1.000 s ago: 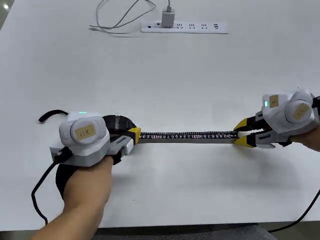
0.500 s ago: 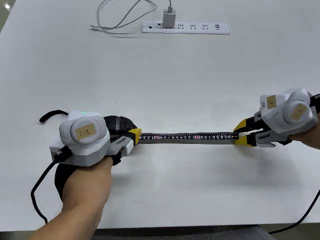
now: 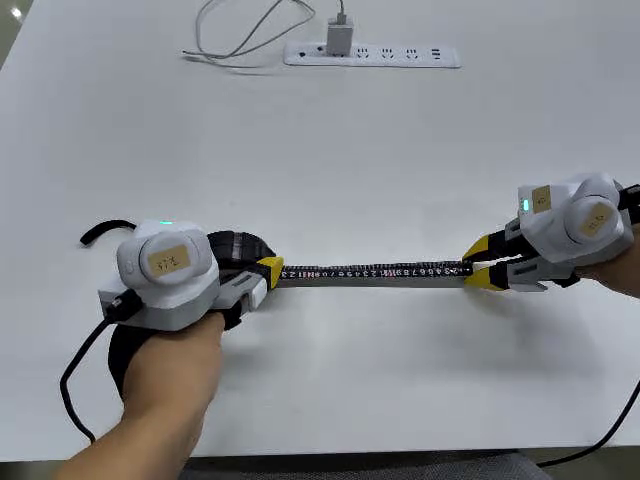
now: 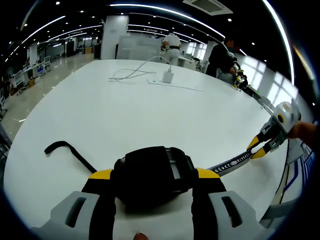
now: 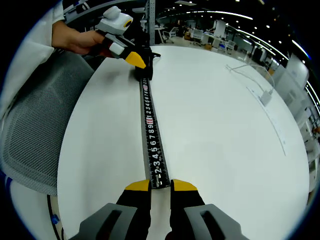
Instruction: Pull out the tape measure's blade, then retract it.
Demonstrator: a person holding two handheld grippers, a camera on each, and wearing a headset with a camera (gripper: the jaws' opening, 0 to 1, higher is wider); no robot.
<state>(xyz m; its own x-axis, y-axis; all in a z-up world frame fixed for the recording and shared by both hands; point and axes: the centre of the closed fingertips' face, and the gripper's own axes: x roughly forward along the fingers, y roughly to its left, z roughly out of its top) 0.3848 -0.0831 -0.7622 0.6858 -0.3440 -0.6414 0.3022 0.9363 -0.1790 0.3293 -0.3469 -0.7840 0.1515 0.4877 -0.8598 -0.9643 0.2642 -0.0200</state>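
Note:
The black tape measure case rests on the white table at the left, with my left gripper shut around it. In the left gripper view the case fills the space between the yellow-tipped jaws. Its dark numbered blade lies drawn out flat to the right along the table. My right gripper is shut on the blade's free end. In the right gripper view the blade runs from my right gripper to the far case and left gripper. A black wrist strap trails left of the case.
A white power strip with a plugged charger and a looped white cable lies at the table's far side. The table's front edge is close below the blade. A grey mesh chair stands by that edge. People stand far behind.
My right gripper has edged a little to the left with the blade's end, so slightly less blade shows. The left gripper and the case have stayed put.

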